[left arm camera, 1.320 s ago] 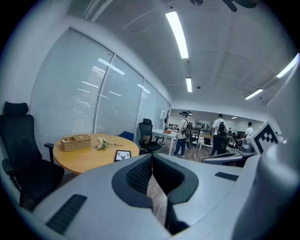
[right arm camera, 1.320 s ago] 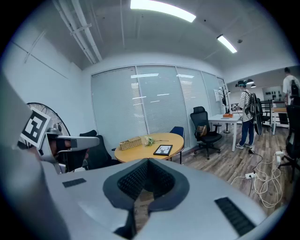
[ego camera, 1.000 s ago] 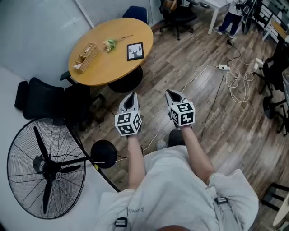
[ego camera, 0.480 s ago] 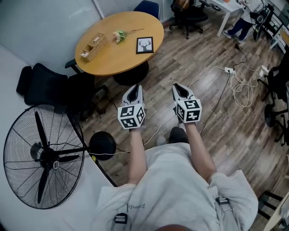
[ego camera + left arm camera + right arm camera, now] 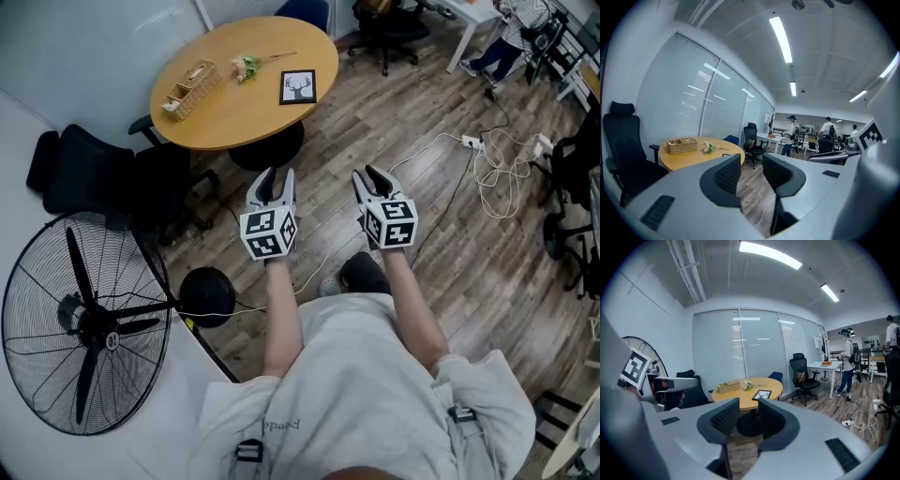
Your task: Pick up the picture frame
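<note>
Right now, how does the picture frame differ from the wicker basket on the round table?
The picture frame is thin and lies flat; the wicker basket stands up with woven walls. The picture frame is black-rimmed around a white deer print; the wicker basket is tan throughout. In the head view the picture frame sits near the right edge of the round table, the wicker basket near its left. Both rest on that table.

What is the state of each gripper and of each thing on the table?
Left gripper: open, empty, jaws just opened.
Right gripper: open, empty, jaws just opened.
Picture frame: lying flat on the round table, untouched.
Flower: lying on the table.
Basket: upright on the table.
</note>
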A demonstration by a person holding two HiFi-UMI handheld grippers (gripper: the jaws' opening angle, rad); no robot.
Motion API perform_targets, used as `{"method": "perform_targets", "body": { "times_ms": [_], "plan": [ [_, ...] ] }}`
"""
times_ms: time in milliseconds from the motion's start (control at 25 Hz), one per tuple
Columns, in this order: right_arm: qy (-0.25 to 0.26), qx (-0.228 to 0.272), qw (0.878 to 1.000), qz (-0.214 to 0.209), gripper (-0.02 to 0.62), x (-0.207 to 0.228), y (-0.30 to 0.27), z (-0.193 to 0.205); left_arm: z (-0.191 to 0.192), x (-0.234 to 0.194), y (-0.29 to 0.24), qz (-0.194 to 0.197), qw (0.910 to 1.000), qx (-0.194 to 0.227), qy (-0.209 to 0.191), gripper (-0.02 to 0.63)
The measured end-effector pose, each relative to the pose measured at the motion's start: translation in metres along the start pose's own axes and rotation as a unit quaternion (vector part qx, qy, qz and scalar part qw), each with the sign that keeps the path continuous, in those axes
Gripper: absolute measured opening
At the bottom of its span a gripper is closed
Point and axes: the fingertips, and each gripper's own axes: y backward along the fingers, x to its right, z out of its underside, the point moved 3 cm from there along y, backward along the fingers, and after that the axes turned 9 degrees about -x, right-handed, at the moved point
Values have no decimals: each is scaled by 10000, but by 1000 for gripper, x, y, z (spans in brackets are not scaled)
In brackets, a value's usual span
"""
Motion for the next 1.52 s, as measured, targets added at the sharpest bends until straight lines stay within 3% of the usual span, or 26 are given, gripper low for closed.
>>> {"method": "perform_targets", "body": {
  "times_ms": [320, 640, 1040, 1520],
  "plan": [
    [-55, -138, 9999, 66, 140, 7, -5, 6, 3, -2, 5, 196, 9997, 141, 107, 187],
    [85, -361, 9990, -263, 140, -14, -30, 9, 6, -32, 16, -119, 9997, 125, 182, 187],
    [235, -356, 9977, -524, 140, -36, -48, -9, -2, -51, 24, -195, 9992, 231, 277, 187],
    [37, -396, 9972, -631, 135, -31, -90, -16, -10, -73, -4, -107, 9996, 147, 220, 187]
  ]
}}
